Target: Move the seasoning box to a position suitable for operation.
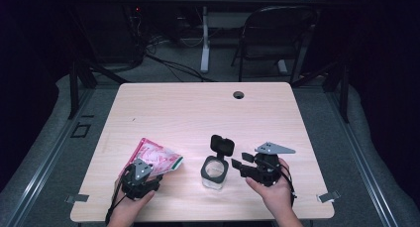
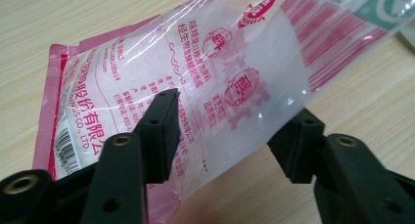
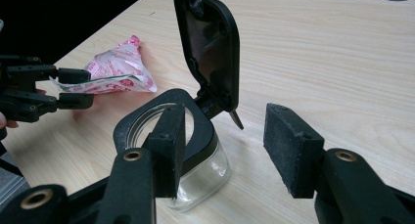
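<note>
1. Two handheld grippers work at the near edge of the table (image 1: 163,103): the left gripper (image 1: 148,173) at near left and the right gripper (image 1: 237,163) at near right.
2. Left gripper: its jaws straddle the near end of one pink-and-clear plastic pouch (image 2: 195,87); the left pad lies against the film, while the right pad's contact cannot be judged.
3. Right gripper: jaws wide apart with nothing between them, pointing left at one glass jar (image 1: 214,173) just beside them.
4. One pouch: it runs from the left gripper away to the far right, its green-printed end (image 1: 177,161) toward the jar, and appears lifted off the wood.
5. One jar: upright near the table's middle, between the grippers, its black flip lid (image 1: 222,144) standing open on the far side.
</note>
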The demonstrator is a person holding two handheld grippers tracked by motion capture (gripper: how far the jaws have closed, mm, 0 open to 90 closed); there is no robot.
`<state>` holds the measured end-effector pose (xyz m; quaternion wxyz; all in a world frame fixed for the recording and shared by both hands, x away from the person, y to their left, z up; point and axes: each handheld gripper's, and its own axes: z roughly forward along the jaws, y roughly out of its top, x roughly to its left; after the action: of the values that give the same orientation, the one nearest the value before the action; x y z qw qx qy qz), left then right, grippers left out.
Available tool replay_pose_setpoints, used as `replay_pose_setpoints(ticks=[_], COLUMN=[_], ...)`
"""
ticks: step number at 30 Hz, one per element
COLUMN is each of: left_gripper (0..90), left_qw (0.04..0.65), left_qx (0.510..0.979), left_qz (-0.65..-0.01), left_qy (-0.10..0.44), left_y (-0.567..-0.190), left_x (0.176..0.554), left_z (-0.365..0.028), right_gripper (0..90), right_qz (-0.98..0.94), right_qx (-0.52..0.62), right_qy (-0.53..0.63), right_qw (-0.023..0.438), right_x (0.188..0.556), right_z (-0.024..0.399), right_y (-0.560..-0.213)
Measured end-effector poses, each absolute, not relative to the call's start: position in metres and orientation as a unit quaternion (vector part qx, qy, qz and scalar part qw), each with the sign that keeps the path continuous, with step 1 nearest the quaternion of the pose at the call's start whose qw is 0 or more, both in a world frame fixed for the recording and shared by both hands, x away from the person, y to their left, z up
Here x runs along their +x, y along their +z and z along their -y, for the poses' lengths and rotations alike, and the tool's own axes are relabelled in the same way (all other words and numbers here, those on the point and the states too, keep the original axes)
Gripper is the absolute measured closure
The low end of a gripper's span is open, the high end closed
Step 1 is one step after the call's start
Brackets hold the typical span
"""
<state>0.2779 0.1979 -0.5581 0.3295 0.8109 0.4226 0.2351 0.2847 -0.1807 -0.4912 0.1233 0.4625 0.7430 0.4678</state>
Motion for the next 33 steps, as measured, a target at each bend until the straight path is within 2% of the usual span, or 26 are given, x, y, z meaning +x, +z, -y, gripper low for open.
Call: replay_pose_setpoints(ticks=[11, 18, 27, 33], left_gripper=[68.8, 80.7, 89.5, 89.9], left_qw=[0.344, 0.351, 0.378, 0.377], left_qx=[0.799, 0.796, 0.786, 0.789], left_qz=[-0.419, -0.423, -0.433, -0.430], left_qy=[0.259, 0.254, 0.227, 0.225], left_y=[-0.564, -0.565, -0.565, -0.562], left_x=[0.277, 0.279, 0.284, 0.286], left_z=[-0.197, -0.199, -0.210, -0.212], right_gripper=[50.7, 50.7, 50.7, 50.7], right_qz=[-0.744, -0.743, -0.742, -0.743], right_qx=[0.462, 0.463, 0.464, 0.464], right_qy=[0.467, 0.469, 0.469, 0.466], right_qw=[0.120, 0.119, 0.121, 0.123], right_x=[0.285, 0.285, 0.286, 0.286], right_z=[0.179, 0.178, 0.179, 0.180], right_y=[-0.493, -0.494, -0.495, -0.495])
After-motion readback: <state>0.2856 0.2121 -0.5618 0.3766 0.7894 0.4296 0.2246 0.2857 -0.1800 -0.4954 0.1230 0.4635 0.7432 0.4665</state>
